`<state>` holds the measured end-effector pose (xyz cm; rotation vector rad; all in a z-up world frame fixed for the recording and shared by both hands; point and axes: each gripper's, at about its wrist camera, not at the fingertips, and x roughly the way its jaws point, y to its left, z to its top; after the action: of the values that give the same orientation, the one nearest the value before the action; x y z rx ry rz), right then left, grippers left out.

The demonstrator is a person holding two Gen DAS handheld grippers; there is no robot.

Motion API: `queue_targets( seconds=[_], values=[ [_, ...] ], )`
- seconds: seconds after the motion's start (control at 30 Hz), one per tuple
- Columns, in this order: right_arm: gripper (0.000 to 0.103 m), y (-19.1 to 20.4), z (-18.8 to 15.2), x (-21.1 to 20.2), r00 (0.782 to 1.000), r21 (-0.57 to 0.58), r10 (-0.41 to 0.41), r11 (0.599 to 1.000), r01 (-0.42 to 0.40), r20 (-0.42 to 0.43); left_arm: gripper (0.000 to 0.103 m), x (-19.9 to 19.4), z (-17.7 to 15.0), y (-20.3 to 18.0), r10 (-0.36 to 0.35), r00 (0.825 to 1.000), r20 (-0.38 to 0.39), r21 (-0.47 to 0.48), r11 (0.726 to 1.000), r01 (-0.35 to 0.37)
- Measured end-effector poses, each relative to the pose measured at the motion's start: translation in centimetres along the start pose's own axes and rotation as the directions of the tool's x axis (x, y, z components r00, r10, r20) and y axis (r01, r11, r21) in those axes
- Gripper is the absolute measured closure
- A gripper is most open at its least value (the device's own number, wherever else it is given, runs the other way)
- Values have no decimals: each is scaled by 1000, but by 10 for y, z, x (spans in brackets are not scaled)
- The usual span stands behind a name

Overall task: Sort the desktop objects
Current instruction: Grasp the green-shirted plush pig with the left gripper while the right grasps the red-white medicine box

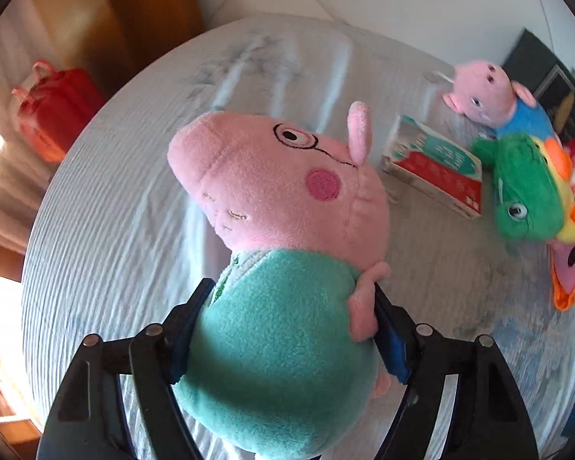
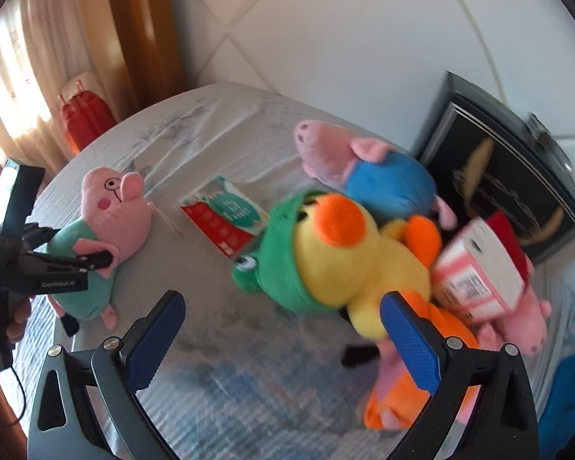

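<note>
A pig plush in a teal shirt [image 1: 280, 306], with glasses, sits at six o'clock, its snout toward ten. A red-and-teal booklet [image 1: 433, 165] lies flat at two o'clock. Beyond it lies a blue-shirted pig plush [image 1: 490, 96] on its side, beside a yellow duck plush in a green hood [image 2: 337, 253].

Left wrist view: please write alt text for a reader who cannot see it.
The left gripper is shut on a pig plush in a teal shirt, above a pale blue sheet. To the right lie a red-and-teal box, a green-hooded duck plush and a pig plush in blue.
</note>
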<state>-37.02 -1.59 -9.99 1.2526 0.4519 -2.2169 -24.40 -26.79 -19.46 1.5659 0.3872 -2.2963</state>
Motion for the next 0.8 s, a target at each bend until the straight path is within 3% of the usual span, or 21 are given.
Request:
queue_targets(
  seconds=[0.1, 0.13, 0.2, 0.4, 0.6, 0.7, 0.73, 0.77, 0.8],
  values=[
    [3, 20, 31, 34, 996, -78, 90, 993, -91, -19, 27, -1, 5, 23, 75, 997, 36, -85, 994, -71],
    [7, 27, 40, 48, 993, -106, 108, 988, -112, -38, 27, 2, 8, 27, 66, 997, 32, -99, 993, -63],
    [18, 41, 55, 75, 990, -162, 117, 978, -129, -80, 27, 3, 10, 28, 46, 999, 29, -109, 993, -43],
    [18, 62, 68, 140, 978, -266, 83, 955, -133, -191, 27, 11, 21, 13, 68, 997, 32, -60, 996, -66],
    [11, 59, 65, 173, 967, -297, 54, 946, -129, -250, 27, 24, 30, 0, 96, 995, 32, -60, 994, -94],
    [9, 54, 61, 186, 959, -271, 77, 950, -153, -274, 27, 24, 30, 0, 92, 995, 35, -66, 994, -90],
    [12, 51, 61, 188, 956, -250, 93, 954, -166, -279, 27, 24, 30, 0, 90, 995, 38, -67, 994, -88],
    [20, 49, 61, 186, 960, -239, 89, 959, -154, -265, 29, 24, 30, 1, 88, 995, 41, -70, 994, -84],
    [21, 49, 60, 183, 964, -226, 82, 964, -142, -255, 32, 22, 29, 2, 82, 996, 46, -75, 994, -78]
  ],
)
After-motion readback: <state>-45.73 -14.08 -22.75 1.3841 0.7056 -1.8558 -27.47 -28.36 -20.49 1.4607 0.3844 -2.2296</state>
